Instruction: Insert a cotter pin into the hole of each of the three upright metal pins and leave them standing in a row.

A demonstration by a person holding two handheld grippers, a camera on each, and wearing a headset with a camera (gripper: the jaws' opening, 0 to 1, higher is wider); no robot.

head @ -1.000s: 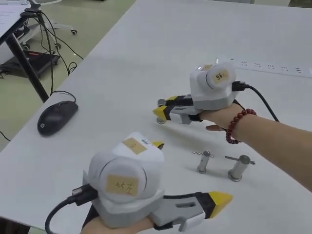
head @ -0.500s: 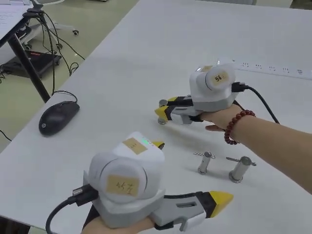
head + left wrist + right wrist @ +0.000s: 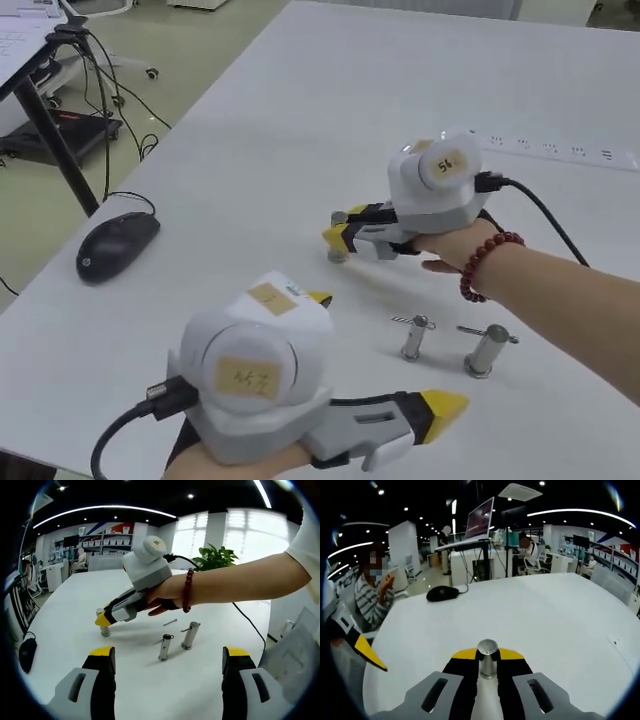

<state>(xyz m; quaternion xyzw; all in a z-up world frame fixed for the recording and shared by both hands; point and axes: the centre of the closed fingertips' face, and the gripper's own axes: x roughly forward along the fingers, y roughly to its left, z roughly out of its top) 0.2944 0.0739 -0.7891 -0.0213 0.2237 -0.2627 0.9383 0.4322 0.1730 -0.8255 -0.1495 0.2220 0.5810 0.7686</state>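
Observation:
Two upright metal pins [image 3: 413,337] [image 3: 483,350] stand side by side on the white table, each with a cotter pin through its top. In the left gripper view they are the pins [image 3: 165,646] [image 3: 190,635], and a loose cotter pin [image 3: 170,622] lies behind them. My right gripper [image 3: 338,238] is shut on the third metal pin [image 3: 338,247], upright on the table to their left. The right gripper view has this pin [image 3: 487,650] between the yellow tips of my right gripper [image 3: 487,656]. My left gripper [image 3: 385,352] [image 3: 168,652] stands open, nearer to me than the two pins.
A black mouse [image 3: 117,243] lies near the table's left edge. A white power strip [image 3: 560,152] sits at the far right, with the right gripper's cable running toward it. A seated person shows beyond the table in the right gripper view.
My right gripper, holding its pin, has shifted slightly toward the two standing pins. The left gripper has stayed in place, and the head camera has drifted a little.

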